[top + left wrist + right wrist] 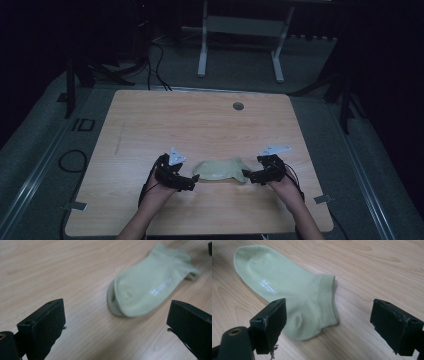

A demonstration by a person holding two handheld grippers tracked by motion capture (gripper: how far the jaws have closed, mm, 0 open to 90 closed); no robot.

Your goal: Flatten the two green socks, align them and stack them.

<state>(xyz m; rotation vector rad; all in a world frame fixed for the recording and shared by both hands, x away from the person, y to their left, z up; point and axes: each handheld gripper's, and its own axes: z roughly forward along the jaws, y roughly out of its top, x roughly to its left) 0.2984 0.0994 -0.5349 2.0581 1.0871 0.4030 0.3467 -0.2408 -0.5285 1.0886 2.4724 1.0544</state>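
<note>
High view: flat pale-green cotton sock (220, 169) lies left-right on wooden desk (200, 125)
Left tongs (192, 182): wide, at toe
Right tongs (249, 176): wide, at cuff

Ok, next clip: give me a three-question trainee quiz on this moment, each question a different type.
1. True or false: the left gripper is clamped on the sock.
2. The sock's cuff opening lies nearer which gripper? A) left B) right
3. Fill in: the sock lies flat on the wooden ____.

Key: 1 false, both grippers stand open beside the sock; 2 B; 3 table.
</note>
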